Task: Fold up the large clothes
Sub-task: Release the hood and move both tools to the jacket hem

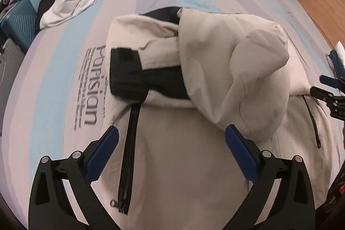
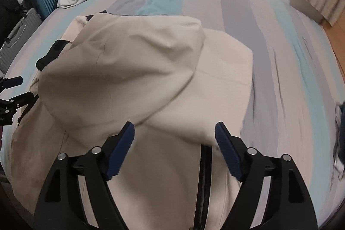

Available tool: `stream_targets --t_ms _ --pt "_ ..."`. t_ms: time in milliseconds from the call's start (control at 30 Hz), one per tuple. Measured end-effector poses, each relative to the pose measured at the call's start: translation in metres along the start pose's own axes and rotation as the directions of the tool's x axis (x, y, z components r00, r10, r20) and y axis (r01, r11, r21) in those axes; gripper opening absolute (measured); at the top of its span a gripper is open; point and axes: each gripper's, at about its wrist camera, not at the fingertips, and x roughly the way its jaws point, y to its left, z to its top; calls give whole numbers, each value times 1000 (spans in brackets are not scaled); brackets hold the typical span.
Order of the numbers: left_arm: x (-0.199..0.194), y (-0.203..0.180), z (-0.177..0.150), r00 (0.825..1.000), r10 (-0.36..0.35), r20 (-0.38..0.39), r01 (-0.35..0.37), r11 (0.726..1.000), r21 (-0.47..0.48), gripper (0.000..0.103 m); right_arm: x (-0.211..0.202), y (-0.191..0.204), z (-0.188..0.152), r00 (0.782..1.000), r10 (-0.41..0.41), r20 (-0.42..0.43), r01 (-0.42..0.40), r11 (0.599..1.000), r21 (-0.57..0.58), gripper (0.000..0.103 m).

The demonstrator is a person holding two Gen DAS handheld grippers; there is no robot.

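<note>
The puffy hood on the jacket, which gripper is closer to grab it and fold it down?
Probably the right gripper. It is open with the hood edge hanging right between its fingers. The left gripper, also open, sits over the jacket front beside the zipper.

The left gripper has its jaws spread wide, gripping nothing. Off to its right, the right gripper is likewise agape and empty.

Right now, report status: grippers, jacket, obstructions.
Left gripper open, right gripper open, both empty above the beige jacket. Jacket on bed, hood flopped over body, zipper exposed. Nothing blocking.
</note>
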Motion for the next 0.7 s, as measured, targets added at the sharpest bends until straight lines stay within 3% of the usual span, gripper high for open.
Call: stream_targets --t_ms 100,233,533,633,700 --pt "-6 2 -13 1000 2 -22 -3 1000 -23 97 -11 3 -11 1000 -6 5 6 1000 14 85" --pt "-22 6 -41 999 15 -45 -18 998 -67 96 -25 9 -34 1000 -13 8 14 1000 -8 85" --pt "-46 10 -129 995 32 -96 -41 995 -89 97 -48 10 -124 999 -4 -52 1 999 -54 86" --pt "-51 14 -157 989 106 -106 -113 992 -61 97 -54 6 -156 995 -21 -96 17 999 -40 85" --pt "-53 19 -174 987 109 -119 -116 992 -55 97 -59 -1 -179 992 -30 -125 28 999 -17 85"
